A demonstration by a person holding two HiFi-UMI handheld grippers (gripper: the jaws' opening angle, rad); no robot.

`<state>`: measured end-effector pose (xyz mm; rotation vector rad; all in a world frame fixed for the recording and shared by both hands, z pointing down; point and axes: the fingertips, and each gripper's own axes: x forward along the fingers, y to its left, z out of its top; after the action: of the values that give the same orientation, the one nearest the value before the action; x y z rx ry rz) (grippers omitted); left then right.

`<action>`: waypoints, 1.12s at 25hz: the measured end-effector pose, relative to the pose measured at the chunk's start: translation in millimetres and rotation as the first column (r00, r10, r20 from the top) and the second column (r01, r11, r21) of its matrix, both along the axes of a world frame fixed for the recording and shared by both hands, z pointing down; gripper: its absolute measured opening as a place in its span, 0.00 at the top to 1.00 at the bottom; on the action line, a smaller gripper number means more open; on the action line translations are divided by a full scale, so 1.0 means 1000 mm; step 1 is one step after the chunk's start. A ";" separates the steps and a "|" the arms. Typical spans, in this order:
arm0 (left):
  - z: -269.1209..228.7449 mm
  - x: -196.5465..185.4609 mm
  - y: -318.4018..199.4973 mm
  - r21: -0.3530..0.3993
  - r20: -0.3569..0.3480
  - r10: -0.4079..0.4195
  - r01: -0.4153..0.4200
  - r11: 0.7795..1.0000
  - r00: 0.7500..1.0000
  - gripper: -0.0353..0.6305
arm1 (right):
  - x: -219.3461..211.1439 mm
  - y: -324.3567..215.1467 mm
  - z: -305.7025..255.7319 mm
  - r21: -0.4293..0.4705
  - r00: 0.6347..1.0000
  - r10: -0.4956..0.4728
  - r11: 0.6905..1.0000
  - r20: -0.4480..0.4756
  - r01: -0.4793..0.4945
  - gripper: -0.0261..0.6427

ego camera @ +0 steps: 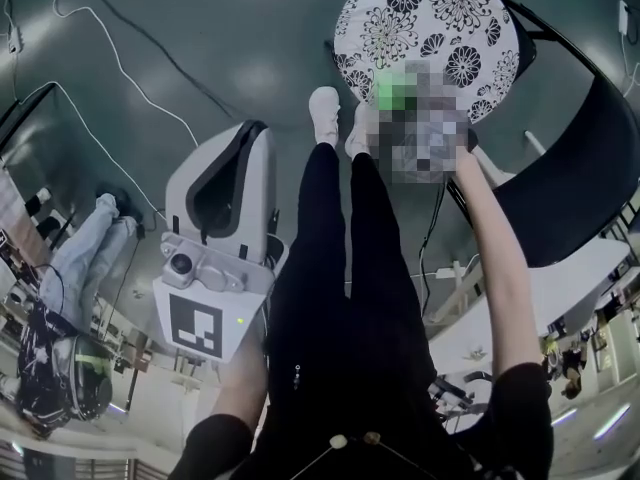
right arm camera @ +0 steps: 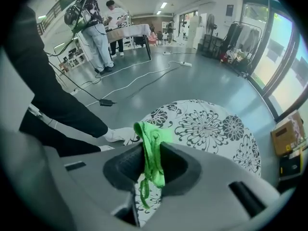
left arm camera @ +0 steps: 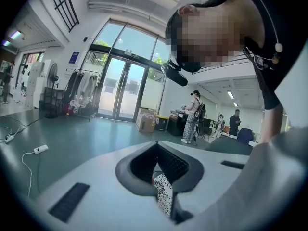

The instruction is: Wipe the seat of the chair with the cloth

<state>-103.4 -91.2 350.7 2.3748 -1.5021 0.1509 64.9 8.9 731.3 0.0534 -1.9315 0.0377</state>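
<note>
- Your right gripper (right arm camera: 151,163) is clamped on the green cloth (right arm camera: 152,146), which hangs lengthwise through its jaws.
- The round floral chair seat (right arm camera: 214,124) lies just ahead of and below that gripper, by its near edge; whether cloth and seat touch is unclear.
- Your left gripper (left arm camera: 159,174), jaws together and empty, hangs well apart from the seat, so the right is nearer.

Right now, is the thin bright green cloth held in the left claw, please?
No, the thin bright green cloth hangs clamped in the right claw over the round floral seat.
</note>
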 end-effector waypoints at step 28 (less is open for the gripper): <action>0.000 0.009 0.008 -0.009 0.005 0.054 -0.054 0.998 0.999 0.94 | 0.069 -0.243 -0.041 0.398 0.990 0.113 0.915 -0.087 -0.070 0.84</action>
<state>-94.5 -83.5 350.2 2.4108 -1.4369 0.1761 134.2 -233.8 689.9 0.4089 -1.8003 -0.2893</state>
